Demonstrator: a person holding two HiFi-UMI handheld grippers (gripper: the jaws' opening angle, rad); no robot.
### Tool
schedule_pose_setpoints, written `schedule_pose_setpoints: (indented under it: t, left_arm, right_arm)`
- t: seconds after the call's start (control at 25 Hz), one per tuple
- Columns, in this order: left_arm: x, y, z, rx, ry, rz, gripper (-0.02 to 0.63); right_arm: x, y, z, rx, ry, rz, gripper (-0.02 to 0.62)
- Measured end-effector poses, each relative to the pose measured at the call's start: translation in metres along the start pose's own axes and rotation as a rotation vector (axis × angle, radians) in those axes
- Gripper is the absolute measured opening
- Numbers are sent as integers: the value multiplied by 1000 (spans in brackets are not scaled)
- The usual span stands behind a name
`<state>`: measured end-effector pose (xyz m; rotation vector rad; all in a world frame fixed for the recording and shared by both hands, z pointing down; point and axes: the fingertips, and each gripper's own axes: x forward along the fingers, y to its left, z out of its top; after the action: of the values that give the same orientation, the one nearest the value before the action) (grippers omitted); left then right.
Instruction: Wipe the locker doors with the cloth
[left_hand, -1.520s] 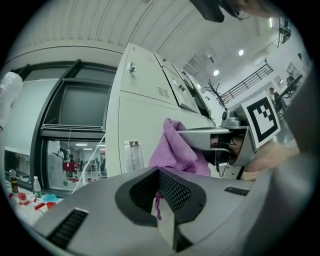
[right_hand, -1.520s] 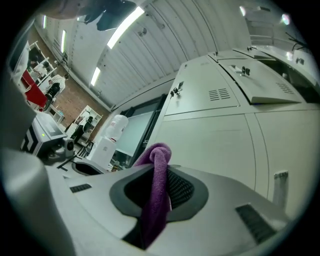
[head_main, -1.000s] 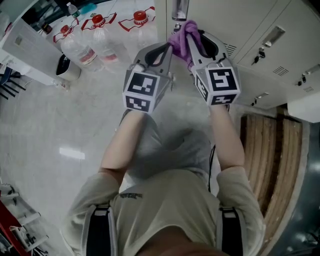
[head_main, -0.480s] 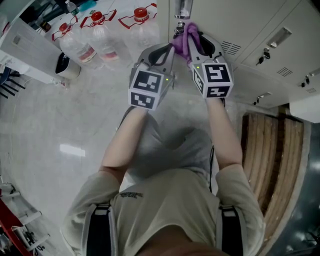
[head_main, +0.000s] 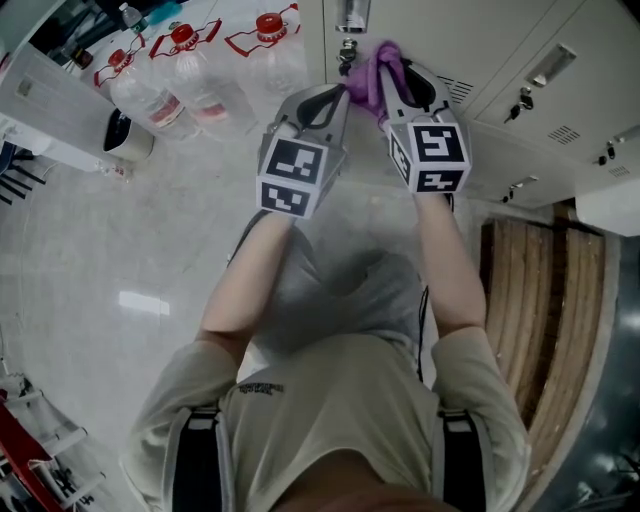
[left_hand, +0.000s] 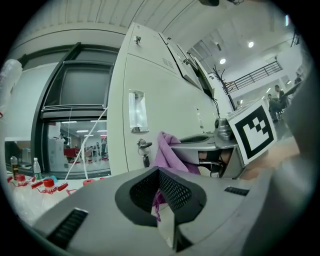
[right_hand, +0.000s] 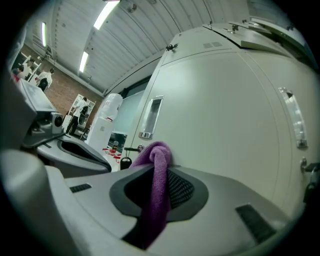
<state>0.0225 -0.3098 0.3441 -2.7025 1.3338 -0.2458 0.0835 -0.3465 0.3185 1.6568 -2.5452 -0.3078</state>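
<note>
Purple cloth is clamped between the jaws of the right gripper. It runs up through the pads and bunches into a knob just past the tips. That knob sits against the pale locker door directly ahead. Judgement: the grip leaves a padded wad out front so that fabric, not the jaws, meets the paint.

Left gripper is just beside the right one, on its left, with its jaws pressed together. A thin purple strand shows at the slit. Whether it is caught there or merely hangs beyond cannot be confirmed. The left gripper touches no part of the door and appears to be idle, kept close and clear of the wiping path.

Ahead of the left gripper and slightly left of the cloth, a key sticks out of the door's lock. A clear label holder is mounted above it. Judgement: both stand proud of the surface and could snag the fabric if a stroke crosses them.

Farther off, well to the left of both grippers, packs of water bottles stand on the floor, with no part in the work.
</note>
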Motion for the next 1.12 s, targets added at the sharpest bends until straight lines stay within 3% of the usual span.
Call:
schedule_pose_setpoints:
  t: [0.24,0.44,1.12]
  left_arm:
    - [15,-23,4,30,-5,-48,2]
    - [30,-41,14,-2,-33,-101,2]
    - [70,-88,23,-2,-44,-206,2]
  right_arm:
    - [-17,-27,-7,3,7,-47,58]
    - [-31,-48,-14,-3,26,-82,58]
    - [-69,-108,-31,-14,77,-190,58]
